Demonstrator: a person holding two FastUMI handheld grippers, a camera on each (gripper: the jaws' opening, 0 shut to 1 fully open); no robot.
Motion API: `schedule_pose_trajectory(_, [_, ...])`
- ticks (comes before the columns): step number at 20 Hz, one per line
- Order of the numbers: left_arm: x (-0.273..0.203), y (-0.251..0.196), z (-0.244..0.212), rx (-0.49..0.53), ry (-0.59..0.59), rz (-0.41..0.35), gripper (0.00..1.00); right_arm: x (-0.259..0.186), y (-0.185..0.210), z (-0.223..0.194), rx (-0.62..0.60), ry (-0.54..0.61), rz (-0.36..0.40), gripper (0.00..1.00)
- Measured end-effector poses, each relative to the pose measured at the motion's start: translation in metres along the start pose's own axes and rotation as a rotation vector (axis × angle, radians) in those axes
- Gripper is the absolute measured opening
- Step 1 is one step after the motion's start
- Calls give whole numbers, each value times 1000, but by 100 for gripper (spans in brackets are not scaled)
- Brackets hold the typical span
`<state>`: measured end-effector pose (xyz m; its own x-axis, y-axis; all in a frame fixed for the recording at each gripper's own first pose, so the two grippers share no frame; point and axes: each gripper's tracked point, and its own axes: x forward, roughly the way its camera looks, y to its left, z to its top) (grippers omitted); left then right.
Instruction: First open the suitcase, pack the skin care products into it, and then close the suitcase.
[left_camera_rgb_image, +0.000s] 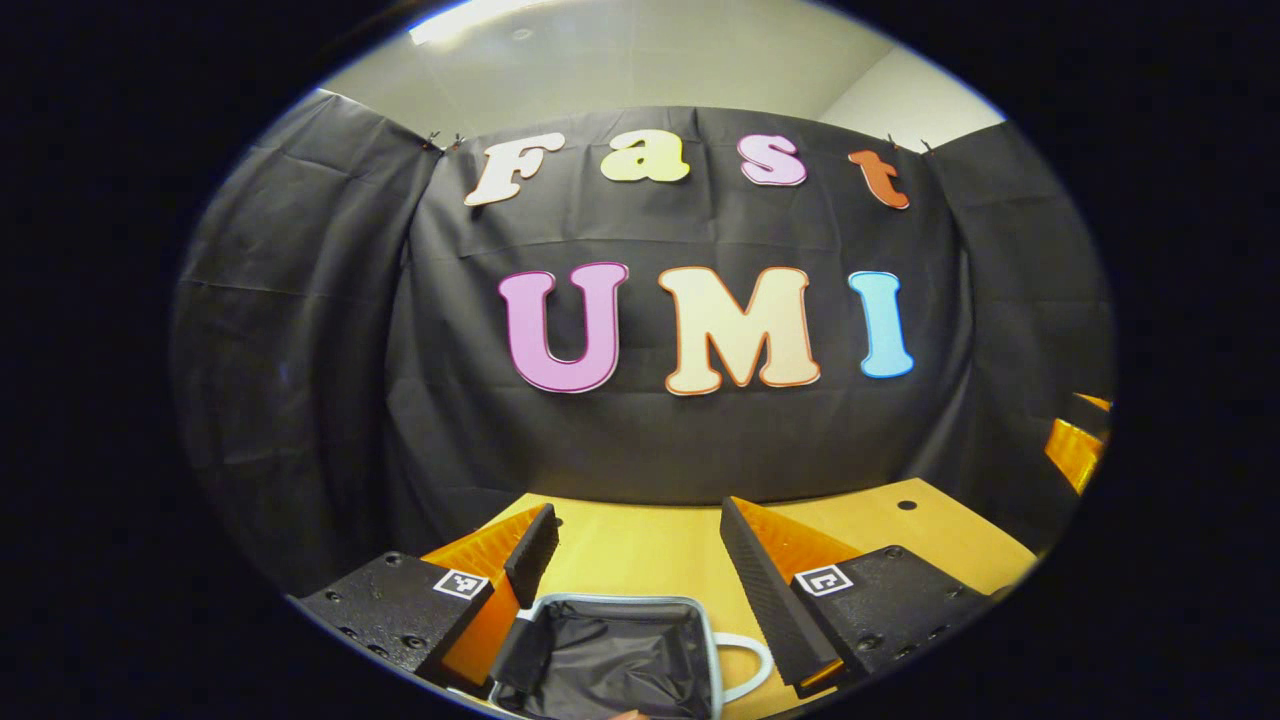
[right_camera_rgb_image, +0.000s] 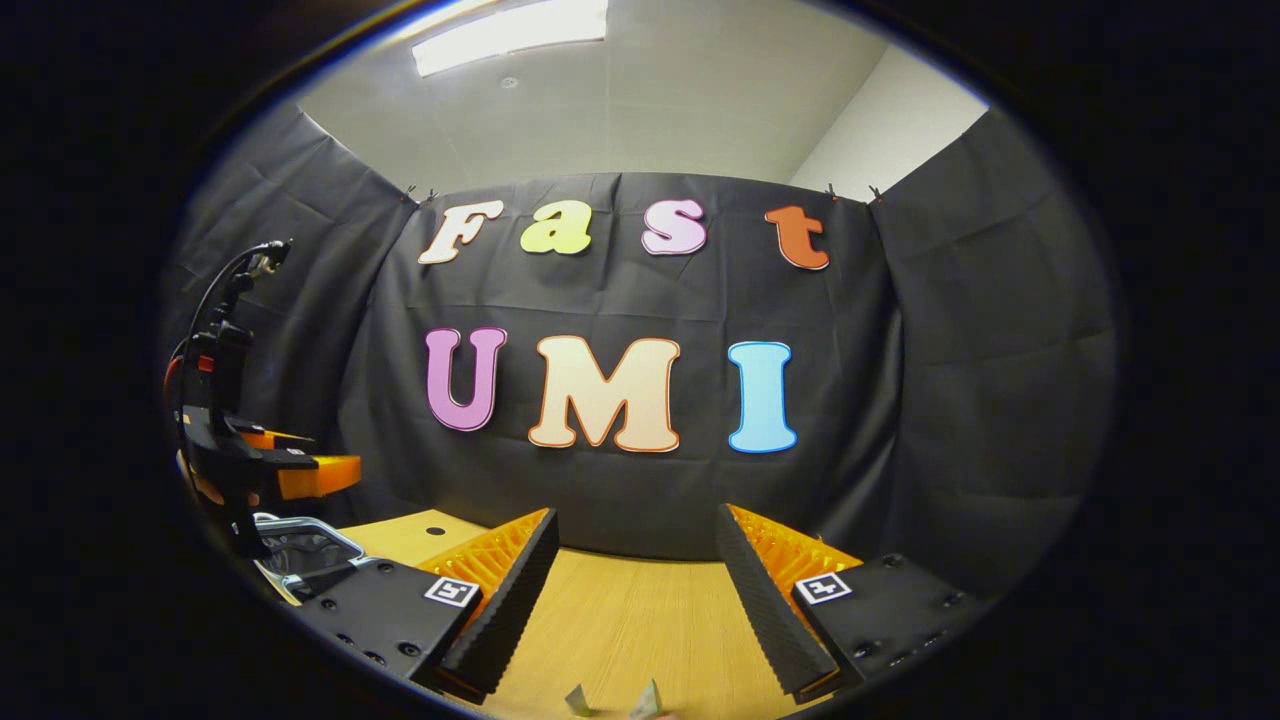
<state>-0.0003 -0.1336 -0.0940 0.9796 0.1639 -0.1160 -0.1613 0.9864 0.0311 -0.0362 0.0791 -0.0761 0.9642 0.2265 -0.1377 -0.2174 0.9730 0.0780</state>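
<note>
Left gripper (left_camera_rgb_image: 640, 590): jaws released, spread wide, holding nothing, raised above the desk (left_camera_rgb_image: 650, 545) and facing the booth wall. Suitcase (left_camera_rgb_image: 610, 655): open, lying on the desk directly below and between the left fingers, at the bottom edge of the left gripper view; dark lining visible inside a pale rim, with a white loop handle (left_camera_rgb_image: 745, 665) at its right side, just beside the right-hand finger. Right gripper (right_camera_rgb_image: 635, 600): jaws released, spread wide, nothing between them, also raised above the desk (right_camera_rgb_image: 630, 620) and facing the wall. In the right gripper view, left gripper (right_camera_rgb_image: 300, 470) visible farther off at the left edge, with the open suitcase (right_camera_rgb_image: 300, 555) beneath it on the desk. Two small pale objects (right_camera_rgb_image: 615, 703) at the bottom edge of the right gripper view, on the desk between the right fingers; too cropped to identify.
</note>
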Motion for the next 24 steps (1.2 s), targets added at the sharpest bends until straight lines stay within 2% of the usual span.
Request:
schedule_pose_trajectory(7, [-11, -78, -15, 7, 35, -106, 95, -3, -27, -3, 17, 1, 0, 98])
schedule_pose_trajectory(17, [-23, -167, -75, -17, 146, -206, 95, -13, -65, -11, -23, 15, 32, 99])
schedule_pose_trajectory(24, [-34, -218, -132, -10, 272, -326, 95, -19, -77, -19, -47, 38, 42, 98])
